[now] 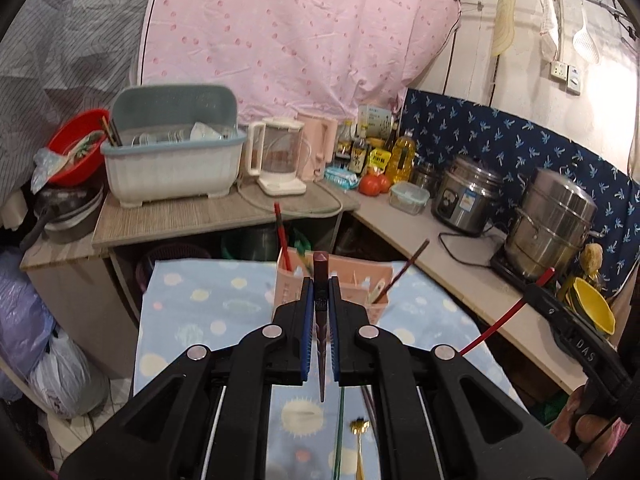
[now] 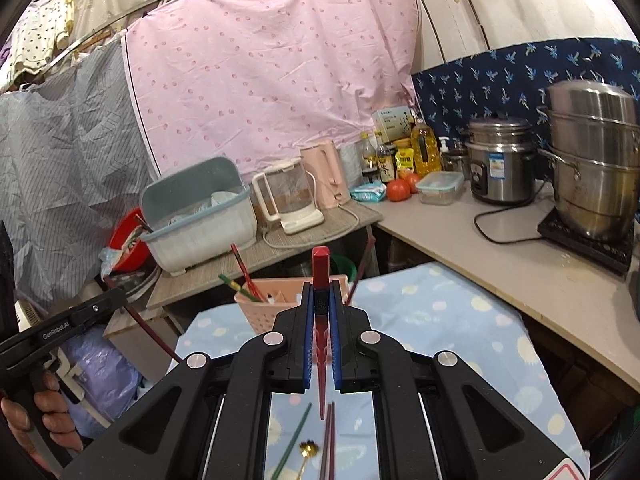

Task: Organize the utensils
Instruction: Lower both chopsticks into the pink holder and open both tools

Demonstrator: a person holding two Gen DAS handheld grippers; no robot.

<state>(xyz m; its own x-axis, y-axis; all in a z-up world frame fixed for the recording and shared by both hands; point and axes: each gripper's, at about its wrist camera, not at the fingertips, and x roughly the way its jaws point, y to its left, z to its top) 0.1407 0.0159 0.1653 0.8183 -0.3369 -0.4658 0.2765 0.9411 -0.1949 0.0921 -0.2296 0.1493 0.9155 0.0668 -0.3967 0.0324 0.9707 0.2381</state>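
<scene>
My left gripper is clamped tight on a dark maroon chopstick, which runs along the middle of the frame with its thick end sticking out past my fingertips. My right gripper is pinched just as tightly on a red chopstick, held the same way. Just beyond both, at frame centre, a pink holder stands on the blue spotted cloth with several chopsticks already leaning in it. At the bottom of the right view, a green chopstick, a gold spoon and a dark pair of chopsticks lie on the cloth.
</scene>
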